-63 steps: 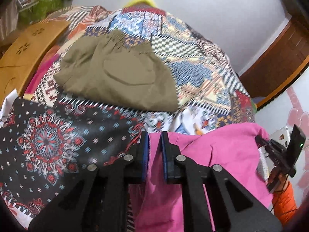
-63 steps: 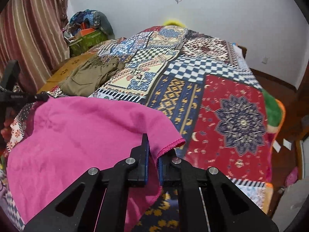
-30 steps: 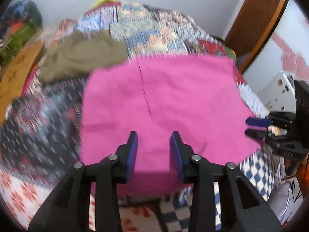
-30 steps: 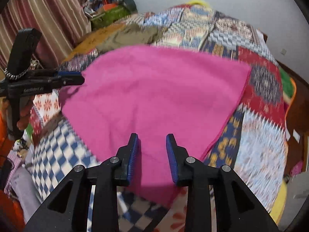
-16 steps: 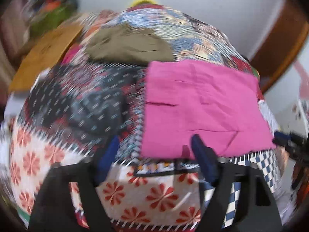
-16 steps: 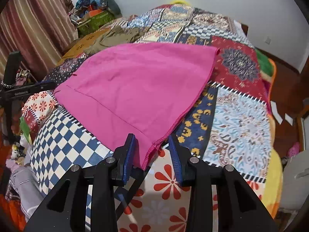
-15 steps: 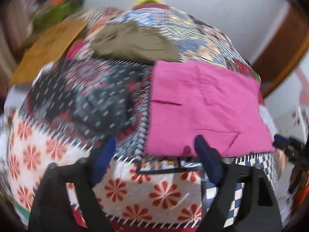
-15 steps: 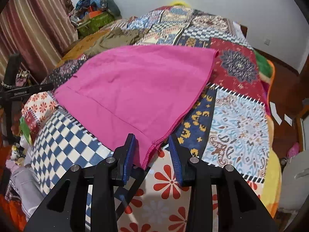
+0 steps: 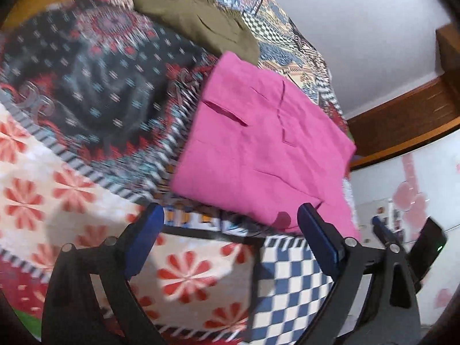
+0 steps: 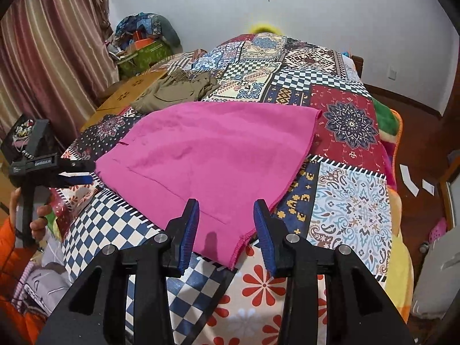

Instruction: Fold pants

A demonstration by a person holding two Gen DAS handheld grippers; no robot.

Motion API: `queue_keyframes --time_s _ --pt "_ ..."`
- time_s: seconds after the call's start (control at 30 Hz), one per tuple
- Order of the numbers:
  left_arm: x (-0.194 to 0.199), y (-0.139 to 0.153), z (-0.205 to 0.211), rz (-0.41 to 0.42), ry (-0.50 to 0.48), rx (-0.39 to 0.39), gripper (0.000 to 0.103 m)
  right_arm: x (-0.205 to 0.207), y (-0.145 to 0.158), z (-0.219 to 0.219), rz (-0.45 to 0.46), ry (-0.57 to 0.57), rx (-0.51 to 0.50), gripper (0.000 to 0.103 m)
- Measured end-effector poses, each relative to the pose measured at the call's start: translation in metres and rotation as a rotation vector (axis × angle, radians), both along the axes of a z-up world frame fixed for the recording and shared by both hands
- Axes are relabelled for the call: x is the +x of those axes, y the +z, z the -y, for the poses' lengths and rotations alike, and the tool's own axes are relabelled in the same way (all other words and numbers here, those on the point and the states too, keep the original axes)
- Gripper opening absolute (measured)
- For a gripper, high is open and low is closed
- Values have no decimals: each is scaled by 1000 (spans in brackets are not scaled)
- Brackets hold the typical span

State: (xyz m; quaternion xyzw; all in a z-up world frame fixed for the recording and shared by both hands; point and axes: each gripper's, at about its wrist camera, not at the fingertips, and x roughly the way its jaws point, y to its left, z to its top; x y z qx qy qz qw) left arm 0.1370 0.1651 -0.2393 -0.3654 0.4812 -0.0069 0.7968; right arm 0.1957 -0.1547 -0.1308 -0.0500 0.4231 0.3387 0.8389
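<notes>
The pink pants lie flat on the patchwork bedspread, spread across the middle of the right wrist view, with one hemmed corner hanging down at the bottom centre of the frame. The right gripper hovers right over that corner, its jaws opening, blue pads either side of the cloth edge but not pressing it, so the fabric is released. In the left wrist view the picture is tilted and a little blurred; the pants sit in the centre-right of the frame as a neat pink slab with a few creases and a pocket slit showing. The left gripper has its jaws opening, already spread wide, the near edge of the pants just above and between the pads, nothing pinched. Beyond the pink cloth, in the upper middle of that view, a second garment in olive lies bunched on the bedspread, its lower edge just beside the top corner of the pants. In the right wrist view the olive garment sits left of centre in the upper half. At the left edge of the frame a hand with an orange sleeve holds the left gripper beside the pants' left edge.
</notes>
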Motion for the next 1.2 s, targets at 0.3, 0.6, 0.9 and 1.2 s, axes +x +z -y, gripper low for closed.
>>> queue_keyframes --time_s 0.3,0.6,0.9,1.2 --pt "21 -7 7 1 18 -60 95 4 -16 -13 -14 24 -30 37" --pt "29 -9 -7 54 55 -132 79 9 -40 -21 -72 44 -50 36" --pt "47 3 11 92 55 4 71 10 -47 -18 -93 29 -19 42" --pt "69 5 24 68 30 177 28 8 -48 -17 -96 24 -13 43"
